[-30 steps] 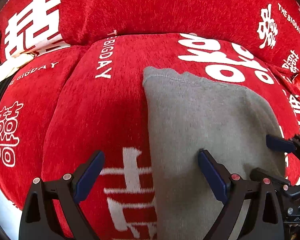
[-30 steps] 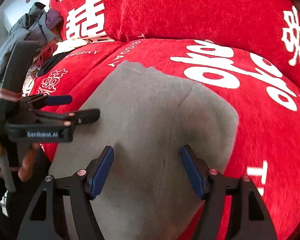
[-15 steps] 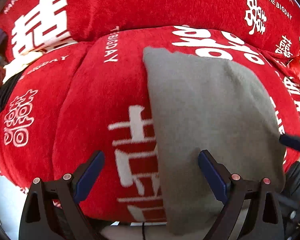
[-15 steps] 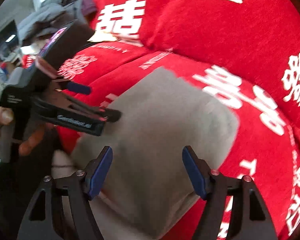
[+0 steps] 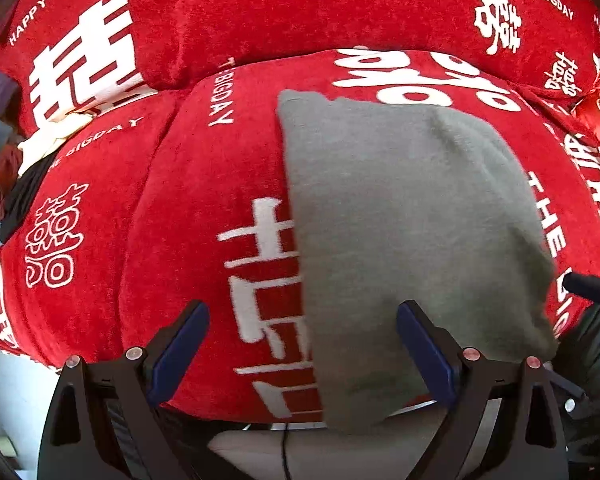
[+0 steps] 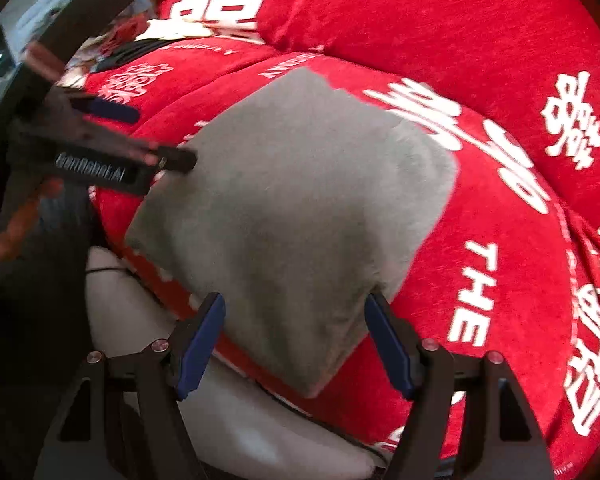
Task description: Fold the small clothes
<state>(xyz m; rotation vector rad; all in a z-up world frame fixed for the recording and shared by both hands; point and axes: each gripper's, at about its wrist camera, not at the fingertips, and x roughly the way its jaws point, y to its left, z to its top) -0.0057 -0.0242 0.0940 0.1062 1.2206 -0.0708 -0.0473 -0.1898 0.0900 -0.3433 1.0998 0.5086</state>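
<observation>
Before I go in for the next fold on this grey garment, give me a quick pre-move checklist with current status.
1. Left gripper open and empty: ok; fingers spread, nothing between them.
2. Right gripper open and empty: ok.
3. Grey garment lying flat on the red sofa cover: ok; no bunching shows.
4. Garment fully supported: not ok; its near end hangs over the cushion's front edge.
5. Grippers apart from each other: ok; the left one sits beside the garment's left edge, away from the right.
6. Number of layers, whether already folded: cannot tell.
7. Dangling black cable below the seat edge clear of the fingers: cannot tell.
</observation>
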